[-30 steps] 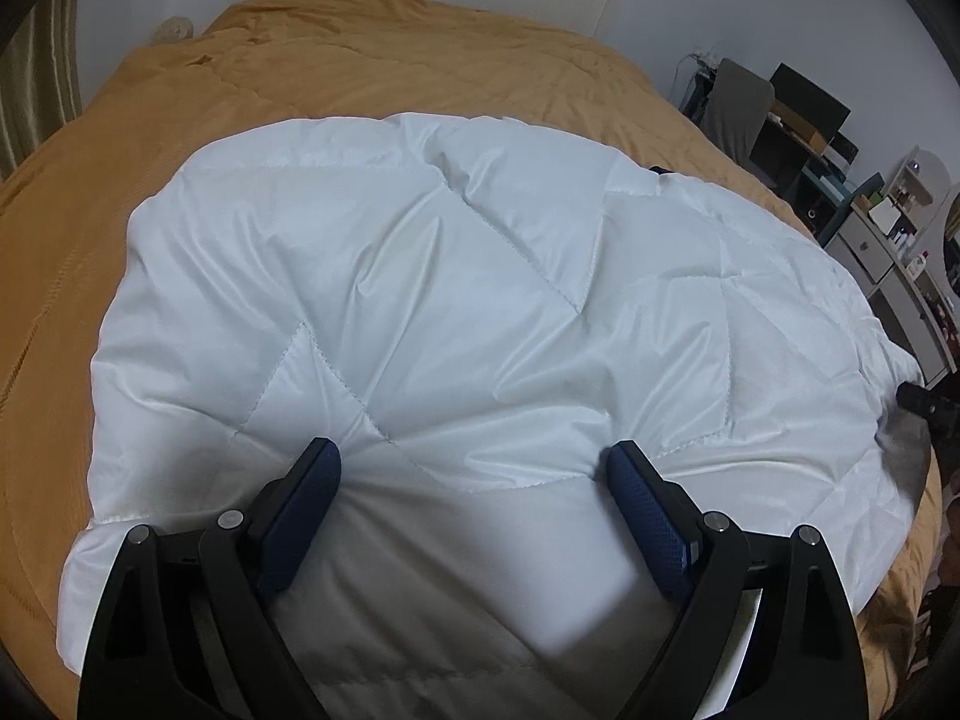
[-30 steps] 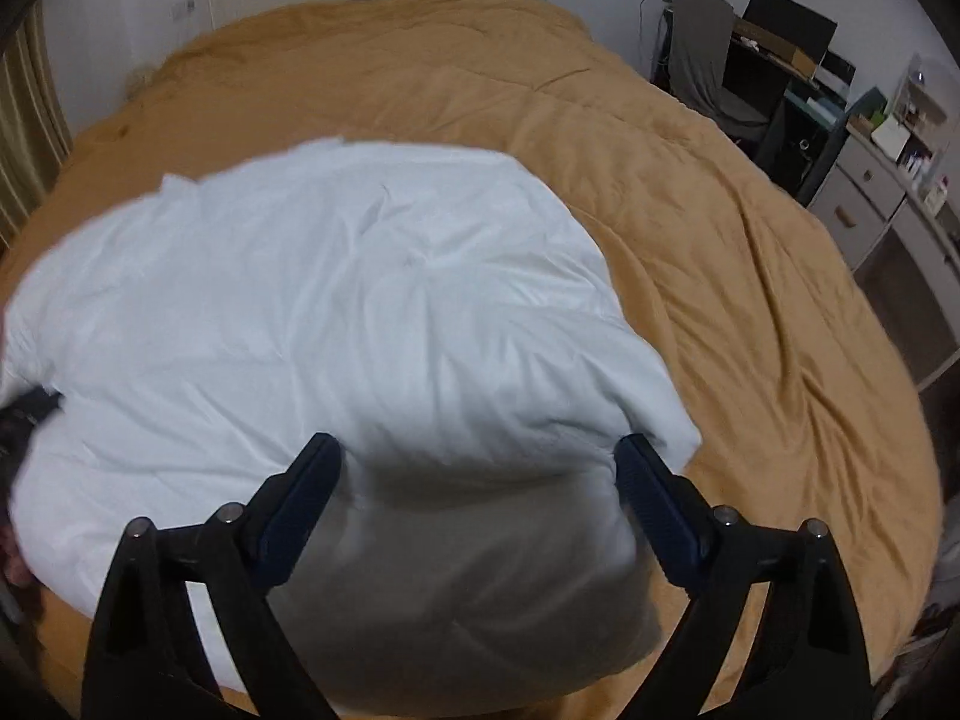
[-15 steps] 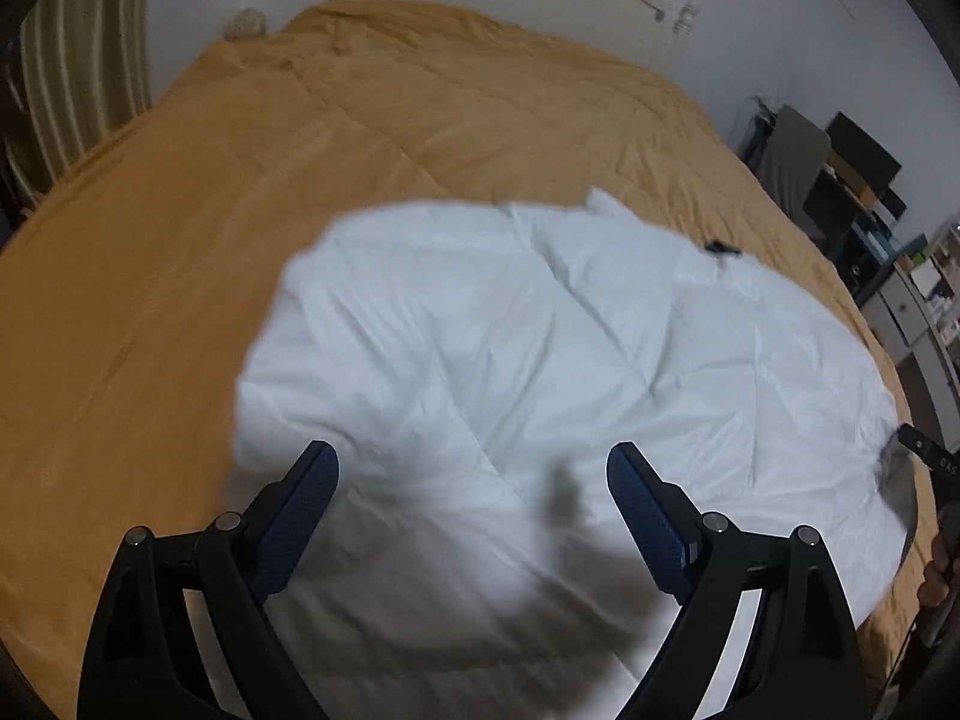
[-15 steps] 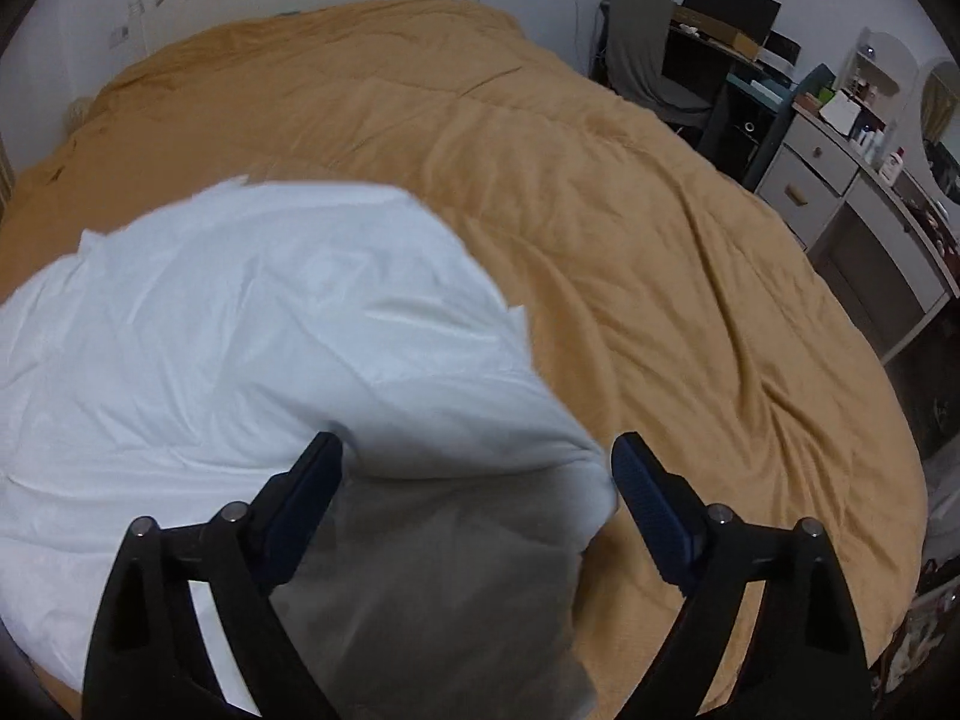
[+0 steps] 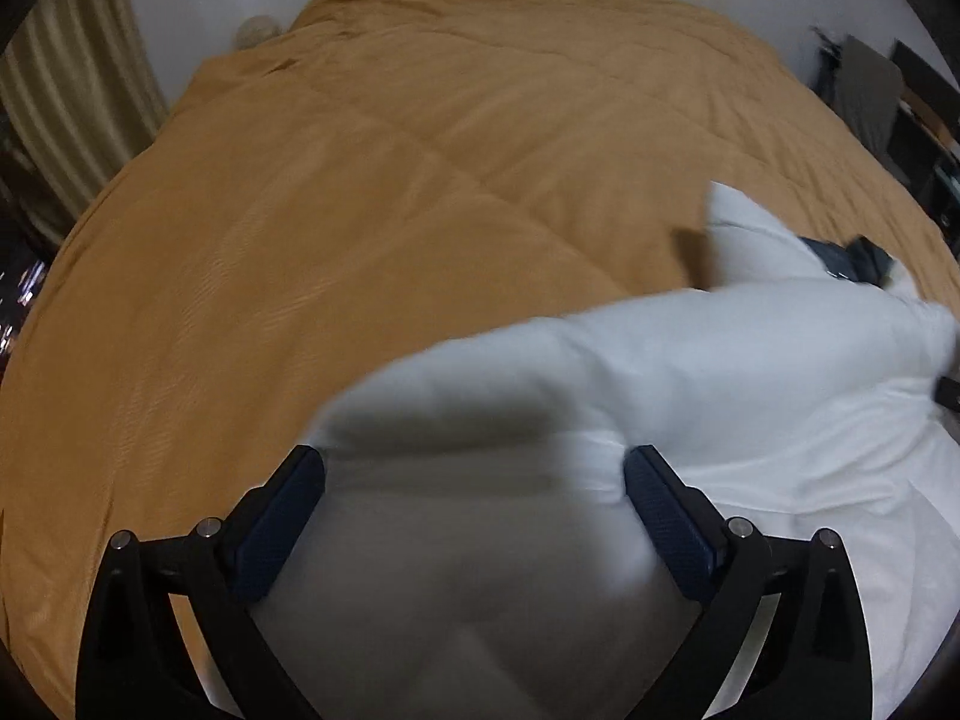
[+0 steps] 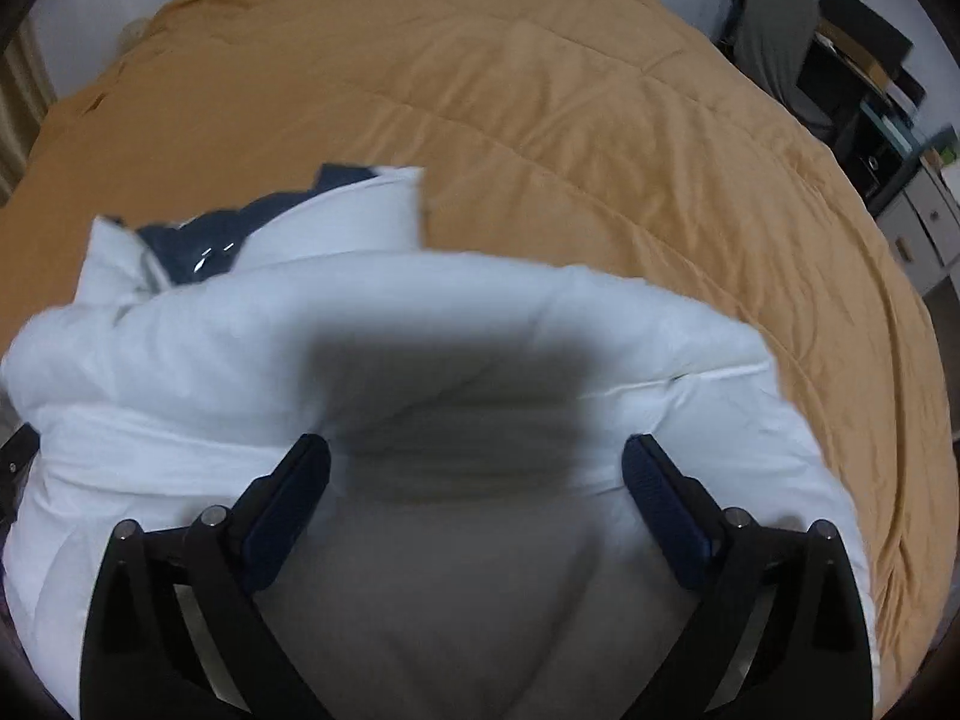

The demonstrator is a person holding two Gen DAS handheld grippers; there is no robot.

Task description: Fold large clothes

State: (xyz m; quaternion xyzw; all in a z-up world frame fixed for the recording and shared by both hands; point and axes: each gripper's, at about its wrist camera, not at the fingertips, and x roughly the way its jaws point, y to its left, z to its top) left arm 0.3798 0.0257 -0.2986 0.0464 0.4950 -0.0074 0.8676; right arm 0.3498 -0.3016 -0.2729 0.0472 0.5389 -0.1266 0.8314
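Folding this white jacket (image 6: pixel 372 324) goes best if you treat both grippers as one. Your left gripper (image 5: pixel 474 480) and right gripper (image 6: pixel 477 468) each have their jaws spread wide, clamping nothing, with quilted white fabric bulging up between and under the pads. The jacket lies on the orange bedspread (image 5: pixel 360 180), bunched directly ahead of the right jaws and off to the right of the left jaws; a dark lining (image 6: pixel 240 228) shows at its far edge, beyond the right jaws. Both views are blurred, so I cannot tell whether the pads press the cloth or hang just above it.

The step, I judge, is settling a fold just laid over. Keep the jaws released and press flat, sweeping outward from the crease so trapped air leaves the padding. Before the next fold, pinch only the top layer at an edge, both sides together. Puffy filling will likely spring back; a lopsided pull would skew the stack.
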